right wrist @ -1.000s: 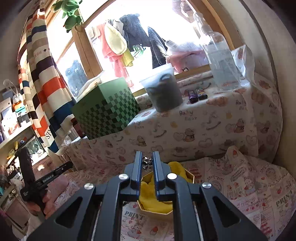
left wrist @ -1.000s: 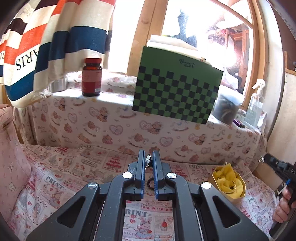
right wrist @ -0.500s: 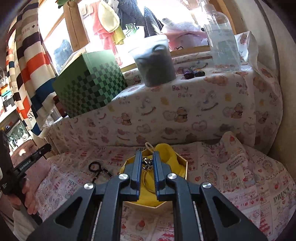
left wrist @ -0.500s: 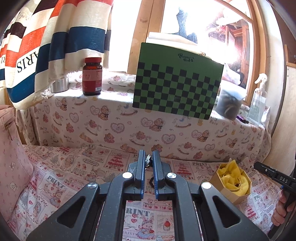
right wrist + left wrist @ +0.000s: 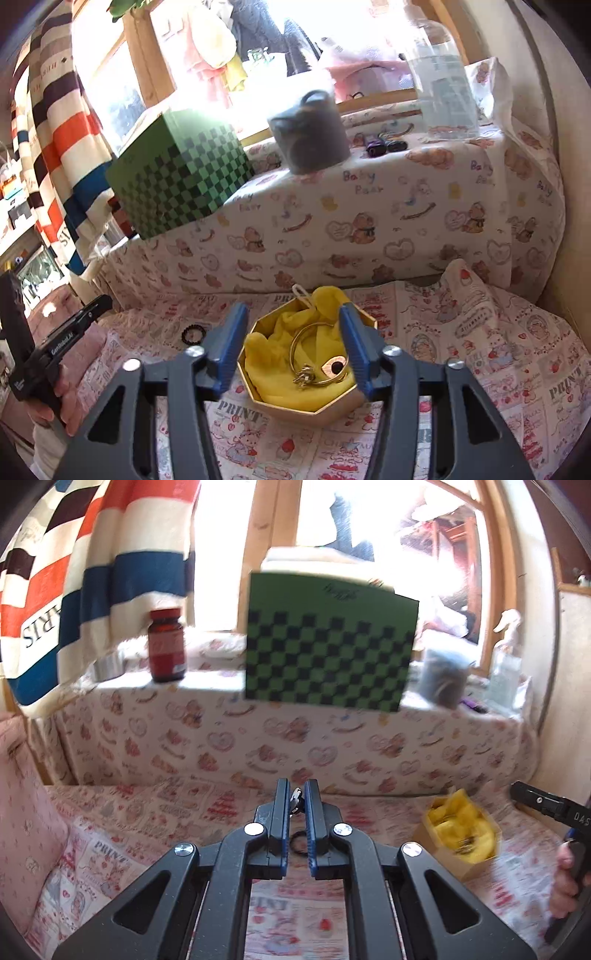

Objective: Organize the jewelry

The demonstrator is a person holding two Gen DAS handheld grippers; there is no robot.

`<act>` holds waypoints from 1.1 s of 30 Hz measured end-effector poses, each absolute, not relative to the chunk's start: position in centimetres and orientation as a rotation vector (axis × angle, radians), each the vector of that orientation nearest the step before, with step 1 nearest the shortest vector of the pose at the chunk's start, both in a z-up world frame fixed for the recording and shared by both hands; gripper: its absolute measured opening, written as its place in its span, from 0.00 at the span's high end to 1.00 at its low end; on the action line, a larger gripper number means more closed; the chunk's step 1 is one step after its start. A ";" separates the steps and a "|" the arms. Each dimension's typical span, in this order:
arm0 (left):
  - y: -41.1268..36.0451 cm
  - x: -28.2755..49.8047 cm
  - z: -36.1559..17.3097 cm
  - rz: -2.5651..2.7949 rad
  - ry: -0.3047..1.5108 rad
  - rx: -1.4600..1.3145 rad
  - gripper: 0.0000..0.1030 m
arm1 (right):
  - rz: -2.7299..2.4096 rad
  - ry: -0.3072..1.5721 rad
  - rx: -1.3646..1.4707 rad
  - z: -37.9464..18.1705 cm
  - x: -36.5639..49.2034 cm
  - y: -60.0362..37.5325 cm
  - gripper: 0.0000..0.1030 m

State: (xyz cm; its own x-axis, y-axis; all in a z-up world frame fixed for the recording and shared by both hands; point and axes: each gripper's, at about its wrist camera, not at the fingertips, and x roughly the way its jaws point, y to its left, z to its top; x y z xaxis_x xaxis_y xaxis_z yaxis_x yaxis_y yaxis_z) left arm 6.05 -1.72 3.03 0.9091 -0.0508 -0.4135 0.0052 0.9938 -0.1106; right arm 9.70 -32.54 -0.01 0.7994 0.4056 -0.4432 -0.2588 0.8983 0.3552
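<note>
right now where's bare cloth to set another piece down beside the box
Right of the octagonal gold box, the printed cloth runs bare to the wall. Left of the box lies only a black bead bracelet, with bare cloth around it. Inside the box is crowded: gold bangle, eye charm and yellow lining.

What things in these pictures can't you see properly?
- Left wrist view: the small silvery piece pinched in the left gripper is mostly hidden by its fingers.
- Left wrist view: the black bead bracelet shows only between the fingers; what lies in the yellow-lined box is blurred.
- Right wrist view: the gold bangle in the box is partly covered by yellow cloth.
</note>
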 end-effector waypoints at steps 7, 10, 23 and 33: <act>-7.4 5.9 6.2 -0.145 0.455 -0.069 0.94 | 0.286 0.442 0.354 1.7 8.4 -34.8 0.04; -10.0 6.9 6.3 -0.223 0.515 -0.074 0.94 | 0.275 0.431 0.384 2.0 8.2 -35.7 0.01; -19.5 14.0 0.5 -0.359 0.837 -0.105 0.94 | 0.161 0.480 0.641 0.1 9.6 -41.3 0.00; -18.5 13.1 1.9 -0.276 0.738 -0.042 0.61 | 0.139 0.491 0.654 -0.1 9.9 -41.5 0.00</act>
